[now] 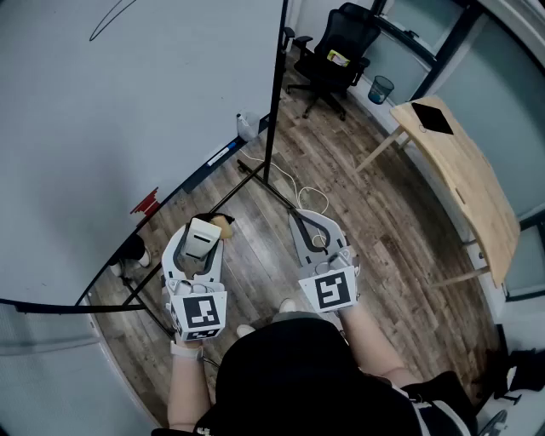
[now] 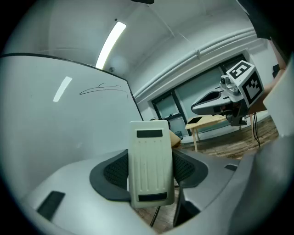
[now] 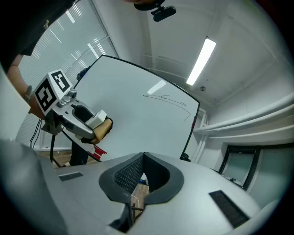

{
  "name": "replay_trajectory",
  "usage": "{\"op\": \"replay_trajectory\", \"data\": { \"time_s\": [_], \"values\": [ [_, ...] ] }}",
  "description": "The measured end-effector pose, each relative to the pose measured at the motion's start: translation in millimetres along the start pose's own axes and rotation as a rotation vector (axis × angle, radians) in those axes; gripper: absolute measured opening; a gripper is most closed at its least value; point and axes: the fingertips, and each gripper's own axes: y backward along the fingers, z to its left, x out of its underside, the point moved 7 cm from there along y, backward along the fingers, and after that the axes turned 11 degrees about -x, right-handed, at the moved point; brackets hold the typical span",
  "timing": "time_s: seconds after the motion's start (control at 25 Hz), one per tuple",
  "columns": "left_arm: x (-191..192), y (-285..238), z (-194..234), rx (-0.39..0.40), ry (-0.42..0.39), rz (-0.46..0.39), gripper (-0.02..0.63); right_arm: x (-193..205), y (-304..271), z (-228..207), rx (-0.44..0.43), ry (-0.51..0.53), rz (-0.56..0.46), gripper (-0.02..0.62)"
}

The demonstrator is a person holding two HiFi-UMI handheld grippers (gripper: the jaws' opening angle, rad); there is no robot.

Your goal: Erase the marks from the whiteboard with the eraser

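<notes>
Eraser gripped low in the frame, pen marks still high on the board.

At lower left of the head view the left gripper (image 1: 203,242) is clamped on the whiteboard eraser (image 2: 150,160), white plastic back showing and tan felt on the other side. Beside it the right gripper (image 3: 143,164) has its jaws pressed together on nothing. The whiteboard (image 1: 102,128) fills the upper left, with the thin pen marks (image 1: 109,19) near its top edge. To do this well, I would raise the eraser up to the line, turn the felt flat to the board, and wipe with steady pressure so it does not twist in the grip.

Eraser (image 1: 202,239) in left tool (image 1: 201,232)
</notes>
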Motion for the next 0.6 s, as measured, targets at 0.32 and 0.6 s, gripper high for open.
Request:
{"op": "replay_trajectory", "data": {
  "time_s": [0.32, 0.6],
  "values": [
    [-20, -27, -36, 0.028, -0.007, 0.019, 0.268, 29, 18, -32, 0.001, -0.031, -0.01, 0.026],
    [-62, -67, -76, 0.018, -0.067, 0.033, 0.268, 72, 49, -81, 0.032, -0.091, -0.052, 0.028]
  ]
}}
